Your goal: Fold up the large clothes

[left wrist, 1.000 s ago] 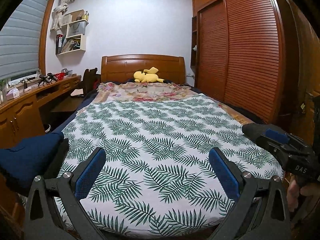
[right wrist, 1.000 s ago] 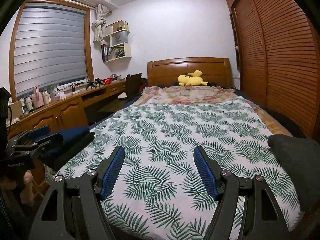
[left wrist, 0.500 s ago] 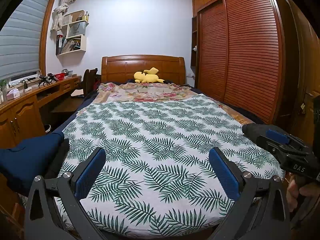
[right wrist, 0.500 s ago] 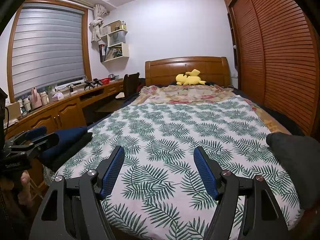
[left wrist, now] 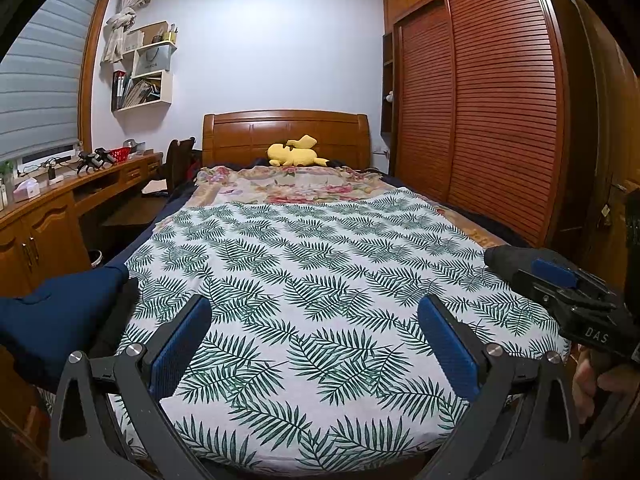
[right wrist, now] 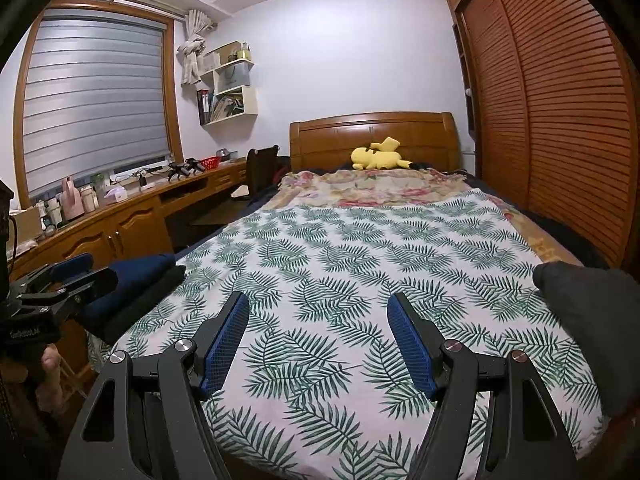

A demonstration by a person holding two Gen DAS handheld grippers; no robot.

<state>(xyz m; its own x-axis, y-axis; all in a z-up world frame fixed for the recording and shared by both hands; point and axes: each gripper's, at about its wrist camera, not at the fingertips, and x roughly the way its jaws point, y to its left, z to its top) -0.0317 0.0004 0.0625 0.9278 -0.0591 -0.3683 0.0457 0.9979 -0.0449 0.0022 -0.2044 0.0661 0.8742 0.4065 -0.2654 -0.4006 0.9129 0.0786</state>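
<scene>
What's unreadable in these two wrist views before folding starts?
- Navy clothes: left wrist view, cut by the left edge; garment type unclear.
- Dark grey garment: right wrist view, cut by the right edge; shape unknown.
- Black item under the navy clothes: mostly covered.
- Desk clutter: too small to identify.
- Bed's near edge: hidden behind both open tools' frames.

Only the right gripper (right wrist: 318, 340) has drifted slightly — dark garment (right wrist: 588, 304) (at right) sits lower.
</scene>
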